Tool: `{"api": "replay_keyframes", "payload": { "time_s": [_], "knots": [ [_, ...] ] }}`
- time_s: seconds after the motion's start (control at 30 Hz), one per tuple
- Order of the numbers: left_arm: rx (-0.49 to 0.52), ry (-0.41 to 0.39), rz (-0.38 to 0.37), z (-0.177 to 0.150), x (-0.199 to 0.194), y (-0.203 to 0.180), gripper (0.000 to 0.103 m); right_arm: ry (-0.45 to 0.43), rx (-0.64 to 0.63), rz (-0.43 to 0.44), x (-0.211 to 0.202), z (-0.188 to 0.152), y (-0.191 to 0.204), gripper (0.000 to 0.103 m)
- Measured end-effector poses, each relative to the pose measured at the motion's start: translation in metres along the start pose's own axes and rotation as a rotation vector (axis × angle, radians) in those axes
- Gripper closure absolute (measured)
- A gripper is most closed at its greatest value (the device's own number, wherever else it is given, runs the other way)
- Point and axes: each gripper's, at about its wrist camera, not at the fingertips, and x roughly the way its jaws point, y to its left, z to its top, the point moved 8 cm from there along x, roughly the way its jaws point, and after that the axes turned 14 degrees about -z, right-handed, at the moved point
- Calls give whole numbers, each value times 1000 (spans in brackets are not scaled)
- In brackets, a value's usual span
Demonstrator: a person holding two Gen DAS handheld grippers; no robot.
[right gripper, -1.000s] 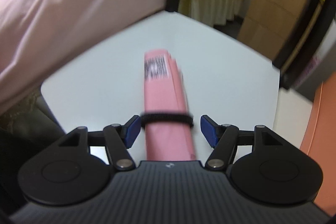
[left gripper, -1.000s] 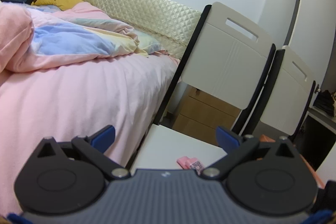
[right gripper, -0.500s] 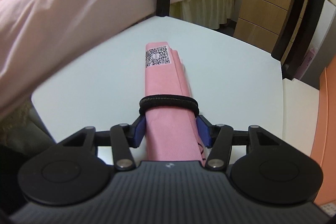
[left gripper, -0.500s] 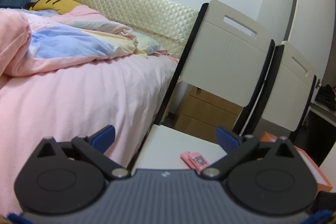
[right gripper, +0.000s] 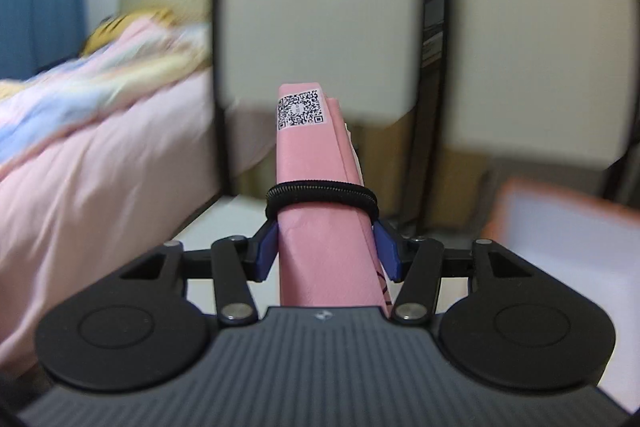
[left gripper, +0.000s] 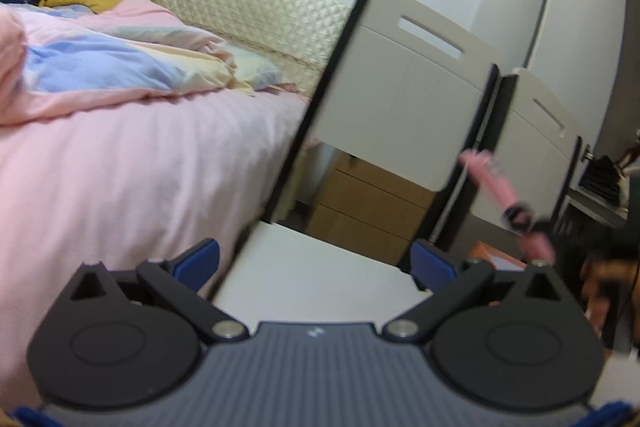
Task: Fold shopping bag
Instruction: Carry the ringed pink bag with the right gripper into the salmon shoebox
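Note:
The pink shopping bag [right gripper: 316, 179] is folded into a narrow bundle with a QR label near its far end and a black elastic band [right gripper: 322, 197] around it. My right gripper [right gripper: 326, 253] is shut on the bundle just behind the band and holds it up in the air, pointing at the chair backs. In the left wrist view the bundle [left gripper: 494, 185] shows raised at the right, above the white table [left gripper: 320, 275]. My left gripper [left gripper: 316, 261] is open and empty over the table's near part.
Two grey chair backs [left gripper: 400, 107] stand at the table's far edge. A bed with pink bedding [left gripper: 120, 155] lies to the left. A wooden drawer unit [left gripper: 368, 207] is behind the chairs. An orange-rimmed box [right gripper: 560, 227] sits at the right.
My right gripper closed on the bundle and lifted it off the table, tilting it up toward the chairs. The left gripper stayed open and shifted slightly.

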Motion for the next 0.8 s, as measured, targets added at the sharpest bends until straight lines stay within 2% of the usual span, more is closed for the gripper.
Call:
{"api": "replay_keyframes", "payload": {
  "time_s": [0.1, 0.27, 0.4, 0.47, 0.57, 0.63, 0.8],
  "knots": [
    [3, 27, -21, -9, 14, -17, 0, -35, 17, -145, 3, 21, -58, 48],
    [71, 80, -57, -27, 42, -55, 0, 130, 59, -301, 49, 5, -137, 48],
    [152, 115, -76, -39, 61, -80, 0, 314, 76, -322, 100, -33, -173, 48],
    [159, 131, -83, -43, 68, -83, 0, 409, 60, -316, 126, -53, -182, 48],
    [156, 135, -80, -43, 75, -79, 0, 506, -7, -297, 154, -78, -184, 48],
    [145, 139, -71, -41, 79, -73, 0, 563, -18, -288, 168, -93, -186, 48],
    [100, 148, -54, -34, 85, -58, 0, 637, -56, -264, 201, -110, -182, 48]
  ]
}}
